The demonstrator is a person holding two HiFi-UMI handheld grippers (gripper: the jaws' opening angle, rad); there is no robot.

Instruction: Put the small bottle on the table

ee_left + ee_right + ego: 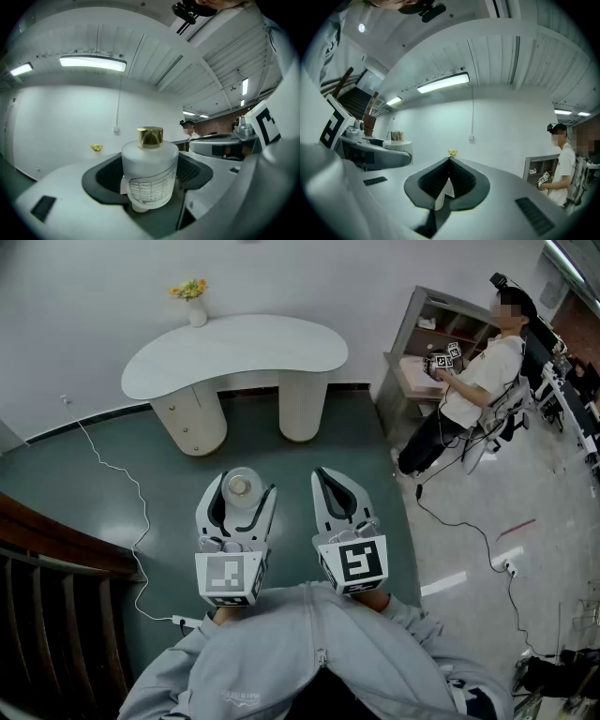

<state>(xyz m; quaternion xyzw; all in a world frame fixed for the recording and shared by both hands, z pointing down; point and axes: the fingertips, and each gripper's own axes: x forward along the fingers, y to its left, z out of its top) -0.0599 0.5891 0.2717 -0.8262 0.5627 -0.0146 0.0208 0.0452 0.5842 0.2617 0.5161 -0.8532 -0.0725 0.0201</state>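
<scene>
The small bottle [240,487], frosted white with a gold cap, stands upright between the jaws of my left gripper [244,486], which is shut on it. In the left gripper view the bottle [150,176] fills the dark jaw pocket, and both pads press its sides. My right gripper [320,474] hangs beside it, shut and with nothing in it; its tips meet in the right gripper view [449,161]. The white kidney-shaped table [253,354] stands ahead on two round legs. Both grippers are held in the air well short of it.
A white vase of yellow flowers [194,301] stands at the table's back left edge. A person [469,390] holding other grippers stands at a shelf unit [419,343] to the right. A white cable [122,484] runs across the green floor. Dark stair rails [47,587] are at the left.
</scene>
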